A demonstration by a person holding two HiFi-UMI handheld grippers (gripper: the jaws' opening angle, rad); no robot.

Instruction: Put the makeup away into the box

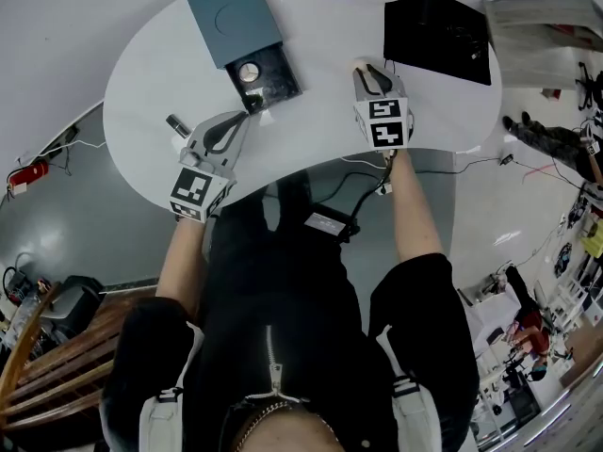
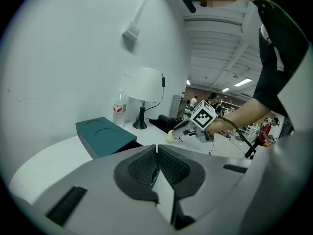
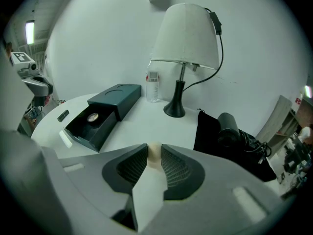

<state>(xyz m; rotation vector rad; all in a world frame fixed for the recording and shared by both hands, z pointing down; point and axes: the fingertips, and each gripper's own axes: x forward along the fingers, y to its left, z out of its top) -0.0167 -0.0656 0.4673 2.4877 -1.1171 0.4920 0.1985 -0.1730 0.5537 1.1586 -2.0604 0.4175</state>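
A teal box (image 1: 229, 9) lies at the back of the white table (image 1: 151, 73), its dark drawer (image 1: 273, 75) pulled out towards me. Inside the drawer rests a round compact (image 1: 250, 72). My right gripper (image 1: 363, 67) is shut on a cream makeup sponge (image 3: 154, 155), held a little above the table to the right of the drawer. My left gripper (image 1: 247, 111) sits at the drawer's front edge, its jaws shut together (image 2: 156, 153) with nothing visibly between them. A small dark makeup stick (image 1: 176, 123) lies on the table left of it.
A white lamp (image 3: 186, 38) and a water bottle (image 3: 153, 86) stand behind the box. A black bag with a hair dryer (image 3: 230, 131) lies at the back right. The table's curved front edge is close to my body.
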